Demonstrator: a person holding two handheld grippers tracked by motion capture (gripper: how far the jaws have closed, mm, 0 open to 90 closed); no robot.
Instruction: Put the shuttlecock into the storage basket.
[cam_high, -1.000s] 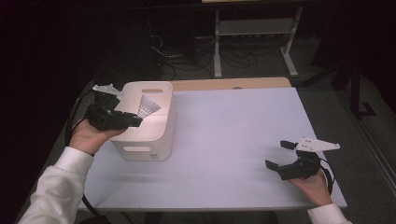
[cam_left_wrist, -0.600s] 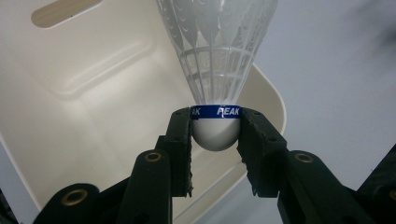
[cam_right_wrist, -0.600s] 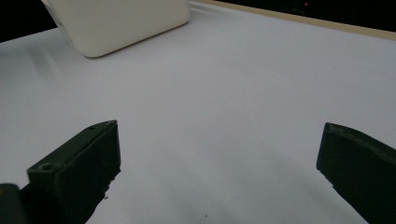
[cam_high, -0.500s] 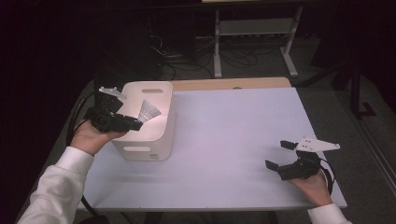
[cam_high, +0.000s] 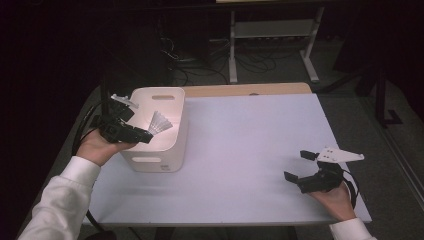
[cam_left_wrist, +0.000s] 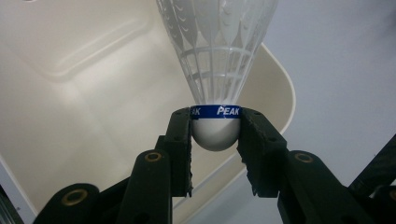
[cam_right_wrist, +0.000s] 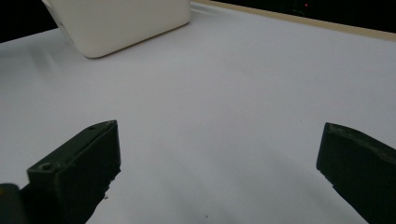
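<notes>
- My right gripper (cam_high: 302, 167) rests near the front right corner of the table (cam_high: 250, 130), with its jaws spread wide and nothing between them; it is in the same place as 1 second ago.
- My left gripper (cam_high: 142, 135) is at the left edge of the table, clenched on the round white cork of the shuttlecock (cam_left_wrist: 215, 84). In the left gripper view, both jaws press the cork just under the blue band.
- What has changed: very little. Compared with 1 second ago, my left hand (cam_high: 102, 150) has only shifted slightly, and the shuttlecock is held over the open top of the bin (cam_high: 170, 145), as it was then.
- What I think this means: the carrying is finished and the release is the step in hand. The feather skirt points over the inside of the bin, so if I open the jaws it should fall inside. It is not yet dropped.
- The bin stands near the back left corner of the table. From the part of its inside that I can see, it looks empty.
- Count: 1 shuttlecock, 1 bin, 2 grippers, 1 table.
</notes>
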